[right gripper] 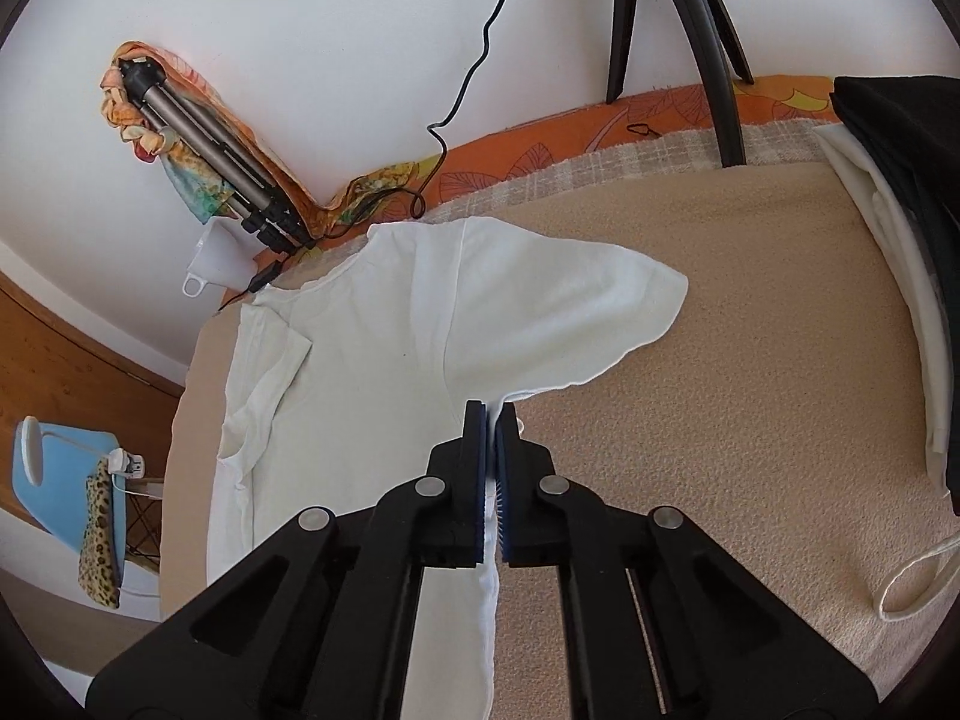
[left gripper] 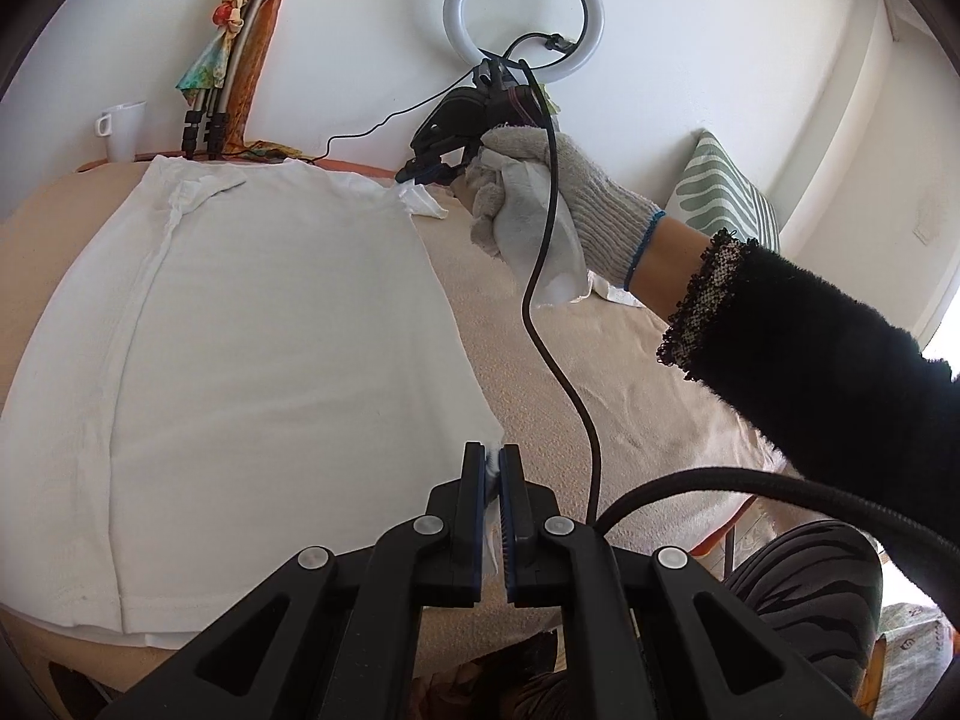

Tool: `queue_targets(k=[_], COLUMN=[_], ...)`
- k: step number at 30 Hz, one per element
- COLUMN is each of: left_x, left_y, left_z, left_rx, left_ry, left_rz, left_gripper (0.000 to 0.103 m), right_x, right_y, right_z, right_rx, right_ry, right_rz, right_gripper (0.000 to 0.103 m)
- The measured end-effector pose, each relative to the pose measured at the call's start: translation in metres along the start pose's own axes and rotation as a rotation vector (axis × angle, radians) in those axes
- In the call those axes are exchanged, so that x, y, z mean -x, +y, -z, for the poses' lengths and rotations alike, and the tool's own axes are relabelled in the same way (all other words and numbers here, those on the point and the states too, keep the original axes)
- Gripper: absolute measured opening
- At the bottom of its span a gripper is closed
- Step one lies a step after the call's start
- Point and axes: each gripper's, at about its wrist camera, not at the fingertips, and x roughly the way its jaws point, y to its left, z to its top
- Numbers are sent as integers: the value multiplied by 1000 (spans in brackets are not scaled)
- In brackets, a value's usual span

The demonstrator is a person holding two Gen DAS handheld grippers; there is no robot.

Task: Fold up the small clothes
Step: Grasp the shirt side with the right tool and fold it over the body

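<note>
Gripping one white shirt: two tongs, left tongs and right tongs.

The left hand-held gripper is clamped on the white T-shirt's near hem. The right hand-held gripper, in a gloved hand, pinches its far edge below the sleeve.

Two close wrist views, shared shirt

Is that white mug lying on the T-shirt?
No, the white mug stands beyond the T-shirt, near the wall.
</note>
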Motion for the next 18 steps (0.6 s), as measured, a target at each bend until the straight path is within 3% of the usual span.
queue_targets(k=[9,18], left_x=[31,49], left_y=[29,59], left_z=[6,15], left_rx=[74,141], left_ry=[-55,-75], left_rz=[-15,-49], left_gripper=[1,1], right_x=[-2,-32], right_y=[75,133], right_z=[-2,3], right_rx=[170,288], right_ry=[-24,-5], right_rz=[81,136], right_gripper=[4,3])
